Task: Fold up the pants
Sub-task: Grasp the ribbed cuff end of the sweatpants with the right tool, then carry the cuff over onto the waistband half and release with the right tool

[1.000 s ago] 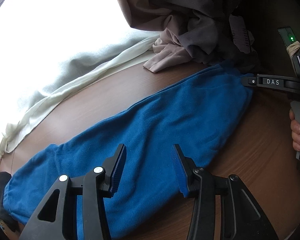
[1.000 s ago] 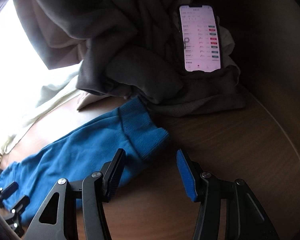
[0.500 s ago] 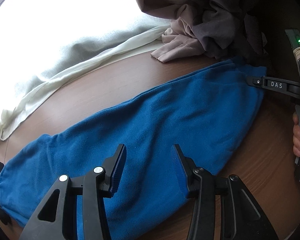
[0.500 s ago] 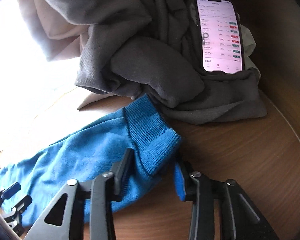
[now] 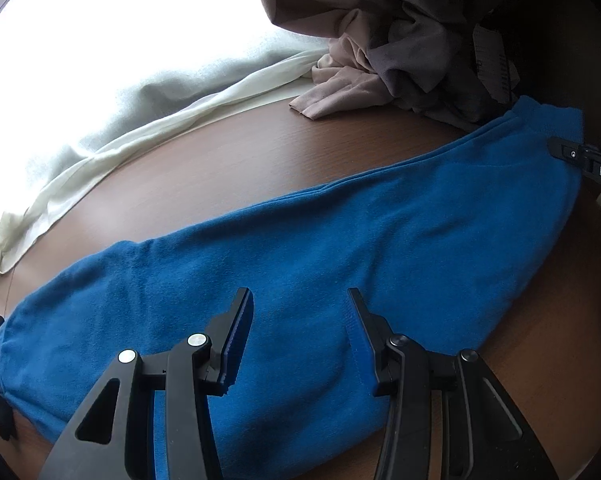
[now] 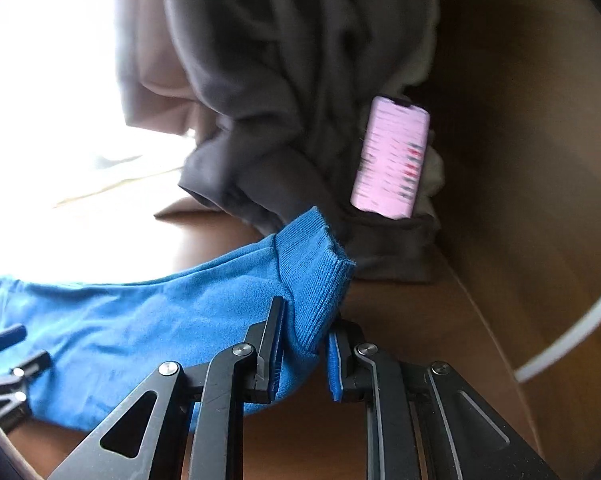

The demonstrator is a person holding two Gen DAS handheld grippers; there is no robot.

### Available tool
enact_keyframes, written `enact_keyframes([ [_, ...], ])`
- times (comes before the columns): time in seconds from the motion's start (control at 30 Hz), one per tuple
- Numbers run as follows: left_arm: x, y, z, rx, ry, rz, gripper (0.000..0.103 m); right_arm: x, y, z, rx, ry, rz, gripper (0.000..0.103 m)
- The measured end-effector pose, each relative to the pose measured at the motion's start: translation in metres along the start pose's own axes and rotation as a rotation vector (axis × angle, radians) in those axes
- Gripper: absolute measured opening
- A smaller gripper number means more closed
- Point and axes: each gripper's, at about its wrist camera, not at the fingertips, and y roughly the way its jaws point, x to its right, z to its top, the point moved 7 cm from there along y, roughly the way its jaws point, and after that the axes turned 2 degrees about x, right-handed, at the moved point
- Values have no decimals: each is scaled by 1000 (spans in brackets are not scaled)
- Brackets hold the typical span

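Observation:
Blue fleece pants [image 5: 340, 248] lie folded lengthwise across a round brown wooden table [image 5: 220, 168]. My left gripper [image 5: 300, 320] is open and hovers just above the middle of the pants, holding nothing. In the right wrist view the pants [image 6: 148, 320] end in a ribbed cuff [image 6: 316, 272]. My right gripper [image 6: 306, 332] is shut on that cuff and lifts it off the table. The right gripper's black finger also shows at the cuff in the left wrist view [image 5: 580, 160].
A pile of grey and beige clothes [image 5: 400, 40] lies at the table's back, close behind the cuff. A lit phone [image 6: 392, 160] leans in that pile. A white curtain [image 5: 120, 120] runs along the table's far left edge.
My right gripper moved forward over the cuff, closed on it and raised it. My left gripper drifted a little along the pants and stayed open.

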Motion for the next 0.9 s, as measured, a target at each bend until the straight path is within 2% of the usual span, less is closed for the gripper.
enact_keyframes([
  [0.27, 20, 3, -12, -38, 20, -44, 48, 55, -2, -30, -83, 60, -144, 19],
  [0.4, 24, 6, -12, -37, 16, -46, 55, 70, -2, -37, -106, 81, -172, 19],
  [0.5, 24, 6, -12, -42, 8, -54, 56, 73, -7, -37, -94, 88, -179, 19],
  [0.57, 21, 0, -10, -37, -3, -47, 56, 72, -16, -31, -62, 78, -162, 19],
  [0.63, 15, -14, -6, 8, -14, -23, 56, 65, -27, -22, -23, 48, -143, 19],
  [0.77, -6, -42, -6, 61, -36, 62, 59, 45, -57, 5, 52, -12, -86, 19],
  [0.9, -39, -60, -12, 72, -109, 120, 62, 4, -90, 30, 140, -115, -5, 19],
])
